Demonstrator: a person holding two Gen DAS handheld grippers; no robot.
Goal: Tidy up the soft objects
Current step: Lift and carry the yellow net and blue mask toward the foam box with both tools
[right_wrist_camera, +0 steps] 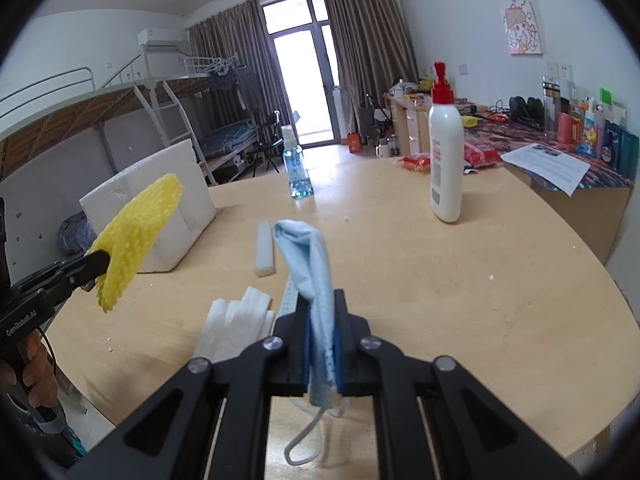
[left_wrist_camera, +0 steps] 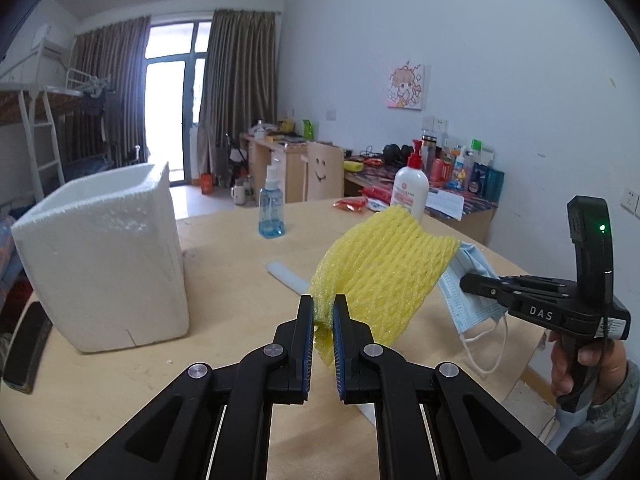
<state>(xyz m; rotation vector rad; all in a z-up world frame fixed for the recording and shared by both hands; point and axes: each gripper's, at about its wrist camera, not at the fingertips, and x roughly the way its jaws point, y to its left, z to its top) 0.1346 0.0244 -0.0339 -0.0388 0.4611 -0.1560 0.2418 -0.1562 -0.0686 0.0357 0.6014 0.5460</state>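
My left gripper (left_wrist_camera: 323, 304) is shut on a yellow foam net sleeve (left_wrist_camera: 384, 268), which hangs above the wooden table (left_wrist_camera: 224, 288). In the right wrist view that same yellow foam net sleeve (right_wrist_camera: 136, 236) shows at the left, pinched by the left gripper (right_wrist_camera: 100, 264). My right gripper (right_wrist_camera: 320, 320) is shut on a light blue face mask (right_wrist_camera: 312, 264), whose ear loop dangles below the jaws. In the left wrist view the face mask (left_wrist_camera: 468, 288) hangs just right of the sleeve, held by the right gripper (left_wrist_camera: 466, 282). A white foam box (left_wrist_camera: 104, 256) stands open-topped at the left.
White foam strips (right_wrist_camera: 236, 324) and a foam bar (right_wrist_camera: 264, 248) lie on the table. A blue spray bottle (left_wrist_camera: 272, 208) and a white pump bottle (right_wrist_camera: 446, 160) stand farther back, with red snack packets (right_wrist_camera: 416, 162). A cluttered desk (left_wrist_camera: 460, 196) lines the right wall. A person's hand (left_wrist_camera: 588, 368) grips the handle.
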